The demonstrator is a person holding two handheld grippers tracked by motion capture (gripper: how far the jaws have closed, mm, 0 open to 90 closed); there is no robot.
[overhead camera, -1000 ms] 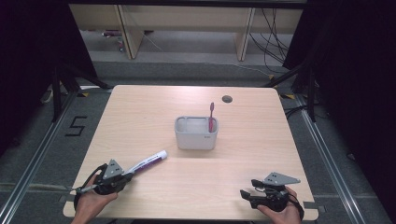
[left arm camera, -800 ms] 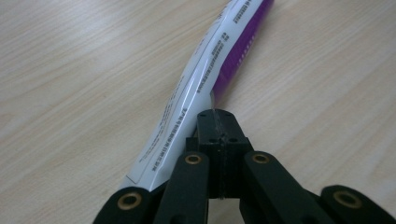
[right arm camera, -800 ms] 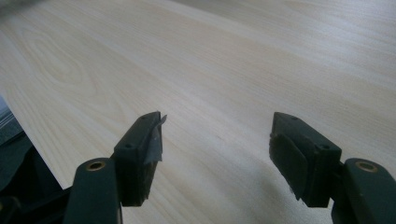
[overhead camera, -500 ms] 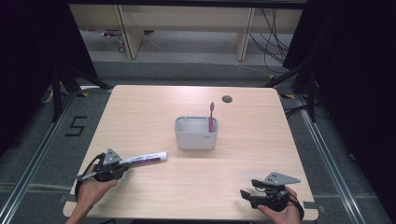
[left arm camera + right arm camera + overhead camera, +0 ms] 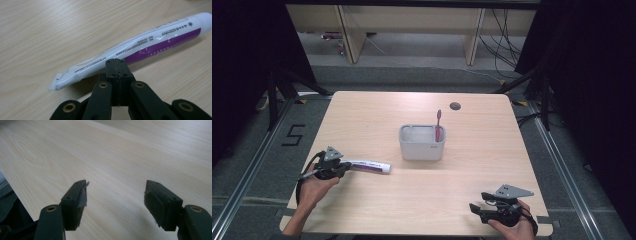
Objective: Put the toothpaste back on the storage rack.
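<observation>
A white and purple toothpaste tube [image 5: 371,166] lies flat on the wooden table [image 5: 377,120] at the front left. My left gripper [image 5: 346,165] is shut, with its closed tips against the side of the tube [image 5: 155,42] near the flat crimped end; nothing sits between the jaws of the left gripper [image 5: 115,62]. A grey holder [image 5: 422,148] stands mid-table with a red toothbrush [image 5: 438,125] upright in its right compartment. My right gripper [image 5: 476,209] rests at the front right, open and empty [image 5: 115,195] over bare wood.
A small round hole [image 5: 455,106] sits in the table near the far edge. The table's front edge runs close to both hands. Shelving and cables stand on the floor beyond the table.
My left gripper has moved away from the person, and the tube's crimped end has swung with it while the cap end stayed put. The tube now lies nearly level across the view. The right gripper kept still.
</observation>
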